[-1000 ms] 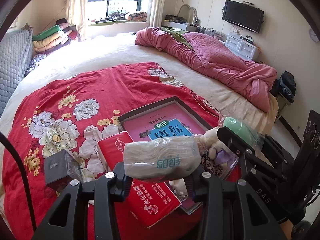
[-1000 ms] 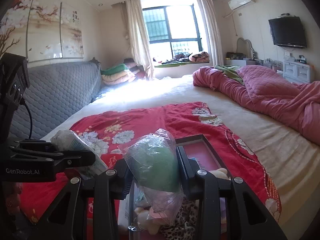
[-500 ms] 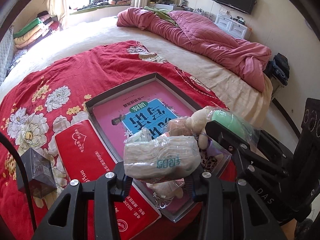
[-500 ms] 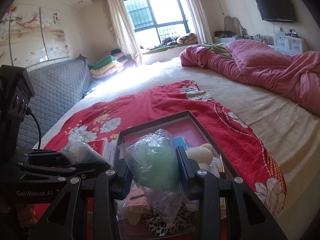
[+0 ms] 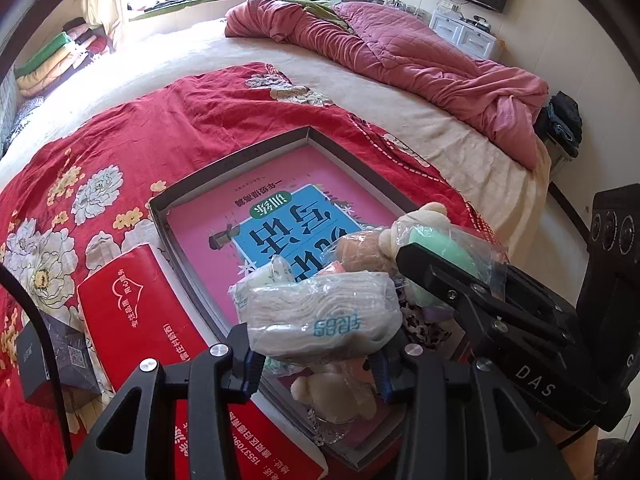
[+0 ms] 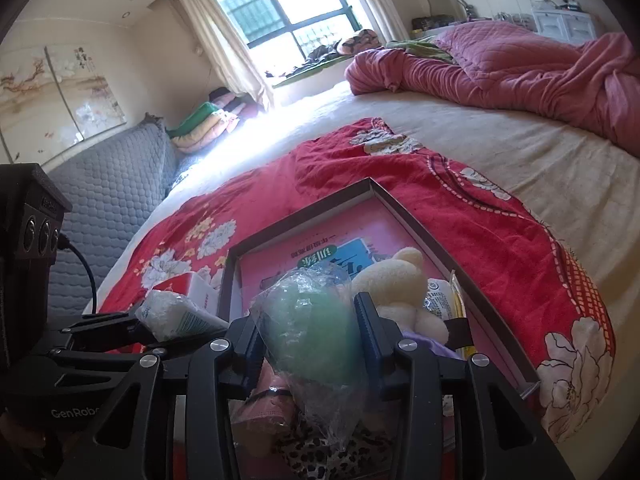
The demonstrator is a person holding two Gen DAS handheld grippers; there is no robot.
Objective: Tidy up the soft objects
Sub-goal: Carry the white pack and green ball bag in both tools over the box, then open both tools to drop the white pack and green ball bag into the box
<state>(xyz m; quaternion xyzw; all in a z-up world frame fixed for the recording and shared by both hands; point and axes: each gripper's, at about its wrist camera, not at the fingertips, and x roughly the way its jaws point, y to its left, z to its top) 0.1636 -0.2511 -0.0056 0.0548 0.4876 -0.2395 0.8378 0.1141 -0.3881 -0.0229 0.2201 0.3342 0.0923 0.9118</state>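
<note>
My left gripper [image 5: 316,362] is shut on a clear-wrapped pack of white cotton pads [image 5: 320,316], held just above the near end of a shallow grey tray [image 5: 240,156]. My right gripper [image 6: 307,340] has a green soft ball in a crinkly clear bag [image 6: 312,316] between its pads, which still touch it while the jaws are opening. It hangs over the tray's near right corner. In the tray lie a pink and blue book [image 5: 280,216], a cream plush bear [image 6: 400,280], other plush pieces and a leopard-print item [image 6: 320,452].
The tray rests on a red floral blanket [image 5: 120,140] on a wide bed. A red tissue pack [image 5: 132,308] and a small black box [image 5: 52,356] lie left of the tray. A crumpled pink quilt [image 5: 420,52] lies far right, and the bed edge [image 5: 540,208] drops off right.
Both grippers have sunk toward the tray with their loads and tilted further down. The tray and plush toys now look nearer and larger.
</note>
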